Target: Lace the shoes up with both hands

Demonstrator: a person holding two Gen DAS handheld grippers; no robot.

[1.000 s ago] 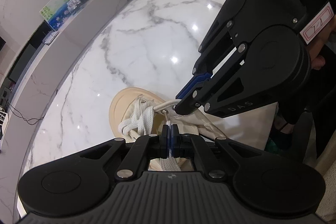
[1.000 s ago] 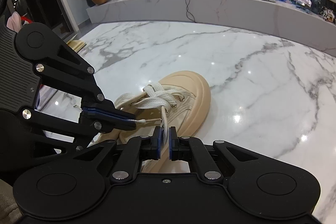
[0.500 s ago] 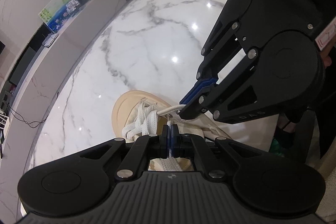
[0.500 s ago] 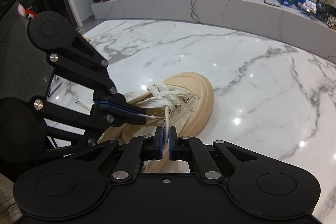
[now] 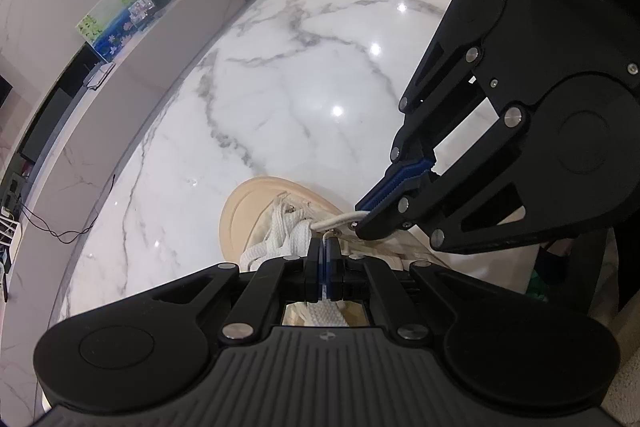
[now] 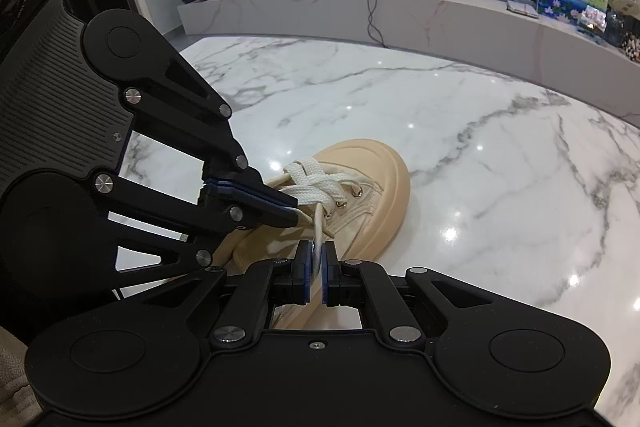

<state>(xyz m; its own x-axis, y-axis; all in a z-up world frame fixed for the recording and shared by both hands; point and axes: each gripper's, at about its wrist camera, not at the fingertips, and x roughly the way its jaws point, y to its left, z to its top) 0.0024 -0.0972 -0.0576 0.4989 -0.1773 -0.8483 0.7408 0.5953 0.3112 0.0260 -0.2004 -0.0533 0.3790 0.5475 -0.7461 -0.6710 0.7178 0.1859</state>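
Both claws unmoved: left claw (image 5: 324, 259), right claw (image 6: 316, 267) pinch lace (image 6: 319, 223); one shoe (image 6: 372, 187).

Left wrist cam sits right behind the left gripper (image 5: 325, 259), tilted steeply down, close over the beige canvas sneaker (image 5: 256, 211) on the white marble tabletop (image 5: 288, 99). Right wrist cam looks down likewise from the opposite side, sneaker toe pointing away. Both views share sneaker, tabletop & each other's gripper.

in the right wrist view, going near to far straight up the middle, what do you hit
right tool → white lace → beige shoe → marble table → long wall shelf
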